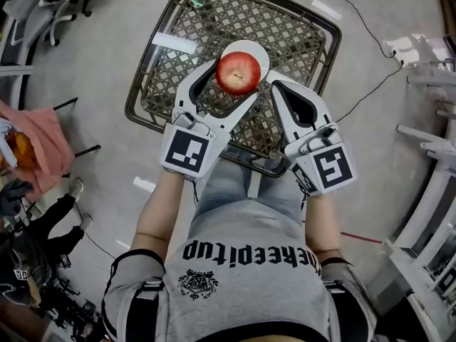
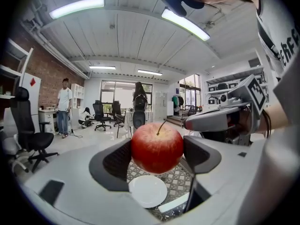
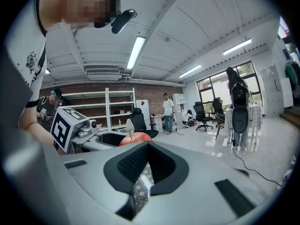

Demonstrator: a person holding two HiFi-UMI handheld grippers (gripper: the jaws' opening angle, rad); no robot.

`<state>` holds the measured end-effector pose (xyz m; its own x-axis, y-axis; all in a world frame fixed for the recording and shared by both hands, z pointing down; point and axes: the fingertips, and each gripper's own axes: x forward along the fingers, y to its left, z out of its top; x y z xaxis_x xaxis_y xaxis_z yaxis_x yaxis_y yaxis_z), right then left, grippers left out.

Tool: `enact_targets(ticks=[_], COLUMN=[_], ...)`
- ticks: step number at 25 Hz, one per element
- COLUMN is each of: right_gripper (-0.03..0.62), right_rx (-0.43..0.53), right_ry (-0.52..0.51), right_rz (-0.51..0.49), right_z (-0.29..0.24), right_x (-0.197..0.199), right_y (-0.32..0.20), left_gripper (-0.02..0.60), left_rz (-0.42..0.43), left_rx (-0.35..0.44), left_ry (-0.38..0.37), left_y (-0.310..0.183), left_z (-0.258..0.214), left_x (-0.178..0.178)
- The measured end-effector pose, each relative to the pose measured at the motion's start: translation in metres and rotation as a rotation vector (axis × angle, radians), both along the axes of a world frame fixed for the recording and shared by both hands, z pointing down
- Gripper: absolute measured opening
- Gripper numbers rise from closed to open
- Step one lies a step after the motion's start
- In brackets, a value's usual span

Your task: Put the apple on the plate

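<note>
A red apple (image 1: 238, 73) hangs in the air, and my left gripper (image 1: 236, 78) is shut on it, one jaw on each side. In the left gripper view the apple (image 2: 157, 147) fills the space between the dark pads (image 2: 117, 159), its stem pointing up. Directly below it a small white plate (image 1: 257, 51) rests on the lattice table (image 1: 292, 27); the plate (image 2: 147, 191) lies empty. Just right of the apple my right gripper (image 1: 273, 85) is shut and holds nothing. From the right gripper view the apple (image 3: 135, 138) peeks over its closed jaws (image 3: 148, 165).
The lattice table has a dark rim (image 1: 135, 112) and a glass top. Office chairs (image 1: 50, 13) stand at the far left, pink cloth (image 1: 39, 144) lies at the left, white racks (image 1: 434, 105) line the right, and a cable (image 1: 370, 84) runs across the floor. People stand far off (image 2: 63, 108).
</note>
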<state>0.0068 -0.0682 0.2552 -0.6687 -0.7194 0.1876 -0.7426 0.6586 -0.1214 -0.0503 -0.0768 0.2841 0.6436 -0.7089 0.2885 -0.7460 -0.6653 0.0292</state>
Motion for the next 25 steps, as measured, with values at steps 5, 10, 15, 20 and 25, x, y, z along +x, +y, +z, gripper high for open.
enact_targets(ticks=[5, 10, 15, 20, 25], right_gripper=[0.012, 0.012, 0.012, 0.012, 0.012], right_rx=[-0.021, -0.046, -0.066, -0.081, -0.096], right_ry=[0.018, 0.030, 0.040, 0.043, 0.039], right_rz=[0.033, 0.056, 0.067, 0.059, 0.052], right_z=[0.018, 0.036, 0.051, 0.066, 0.083], right_x=[-0.007, -0.006, -0.003, -0.005, -0.007], right_y=[-0.011, -0.013, -0.015, -0.021, -0.028], left_gripper=[0.377, 0.377, 0.377, 0.377, 0.377], left_rz=[0.035, 0.052, 0.073, 0.064, 0.062], left_rx=[-0.026, -0.048, -0.009, -0.026, -0.044], left_ry=[-0.002, 0.001, -0.009, -0.004, -0.011], left_y=[-0.013, -0.024, -0.036, -0.044, -0.048], left_z=[0.025, 0.048, 0.067, 0.088, 0.106], left_x=[-0.005, -0.005, -0.001, 0.000, 0.001])
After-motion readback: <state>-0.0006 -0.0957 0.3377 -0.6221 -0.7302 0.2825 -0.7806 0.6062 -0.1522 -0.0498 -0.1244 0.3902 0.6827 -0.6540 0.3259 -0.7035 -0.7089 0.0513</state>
